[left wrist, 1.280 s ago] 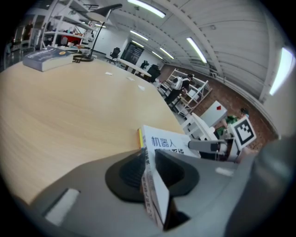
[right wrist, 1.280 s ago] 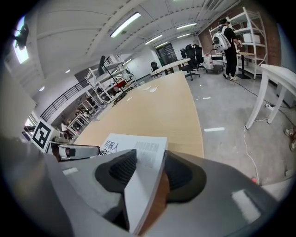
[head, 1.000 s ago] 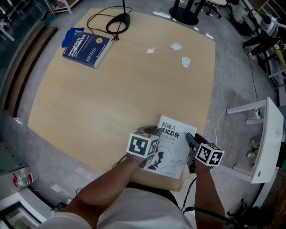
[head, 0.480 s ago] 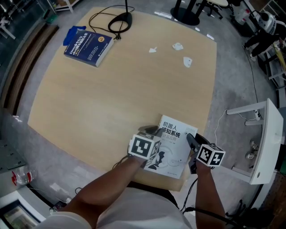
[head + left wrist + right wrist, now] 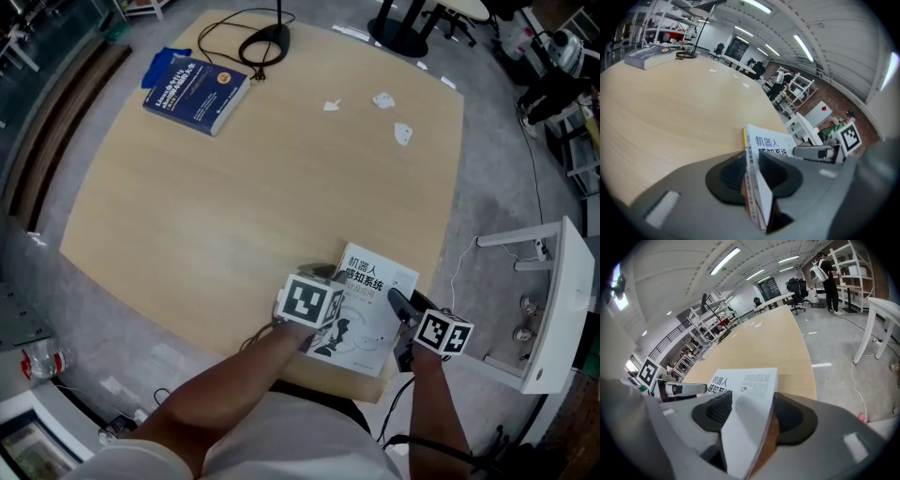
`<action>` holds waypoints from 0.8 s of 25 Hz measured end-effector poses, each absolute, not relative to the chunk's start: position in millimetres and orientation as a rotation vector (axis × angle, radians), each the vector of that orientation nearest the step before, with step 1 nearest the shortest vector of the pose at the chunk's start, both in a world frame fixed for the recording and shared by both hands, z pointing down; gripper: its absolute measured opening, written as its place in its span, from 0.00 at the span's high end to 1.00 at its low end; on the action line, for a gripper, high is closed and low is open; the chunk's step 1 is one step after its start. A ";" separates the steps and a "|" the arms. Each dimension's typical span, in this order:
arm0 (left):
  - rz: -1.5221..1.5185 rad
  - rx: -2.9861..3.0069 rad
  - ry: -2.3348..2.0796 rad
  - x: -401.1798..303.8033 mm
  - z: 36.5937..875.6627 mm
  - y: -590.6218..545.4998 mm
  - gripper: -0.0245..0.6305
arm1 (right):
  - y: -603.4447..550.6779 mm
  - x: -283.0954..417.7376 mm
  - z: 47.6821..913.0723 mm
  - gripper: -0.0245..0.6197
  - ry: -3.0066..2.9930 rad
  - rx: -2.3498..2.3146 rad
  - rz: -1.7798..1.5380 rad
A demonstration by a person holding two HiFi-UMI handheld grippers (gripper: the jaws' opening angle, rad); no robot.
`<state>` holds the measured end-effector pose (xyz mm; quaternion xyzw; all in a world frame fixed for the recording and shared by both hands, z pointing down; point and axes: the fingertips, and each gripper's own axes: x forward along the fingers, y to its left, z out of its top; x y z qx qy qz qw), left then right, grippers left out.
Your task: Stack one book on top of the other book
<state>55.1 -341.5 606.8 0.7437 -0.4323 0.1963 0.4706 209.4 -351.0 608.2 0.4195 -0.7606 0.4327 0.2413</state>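
Leaning over a broad, pale wooden bench (image 5: 234, 187), a person holds a gripper in each hand, both forearms reaching in from the near edge. On the grey floor to the right of the bench is a white stand (image 5: 553, 309).

Two books are on the bench. The blue book (image 5: 195, 82) lies flat at the far left corner with nothing on top of it. The white book (image 5: 373, 298) sits close to the near right corner, well apart from the blue one, its cover of dark printed characters facing up.

The left gripper (image 5: 752, 157) has the white book's spine edge between its pads, which sit against both faces with no visible gap. Its jaws have just been easing apart, but the pads look to be pressing on the book.

The right gripper (image 5: 749, 404) is at the book's opposite edge. Its jaws have just been opening and stand wide, with a corner of the white book lying slantwise between them (not clamped flat).

A black cable (image 5: 265, 39) loops round a dark base at the far edge, near the blue book. Three small paper scraps (image 5: 383, 99) lie scattered toward the far right of the bench.
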 end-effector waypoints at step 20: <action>0.500 1.842 -1.014 40.5 603.8 -294.8 0.83 | -313.2 225.6 597.9 0.54 -2.079 1.192 1.149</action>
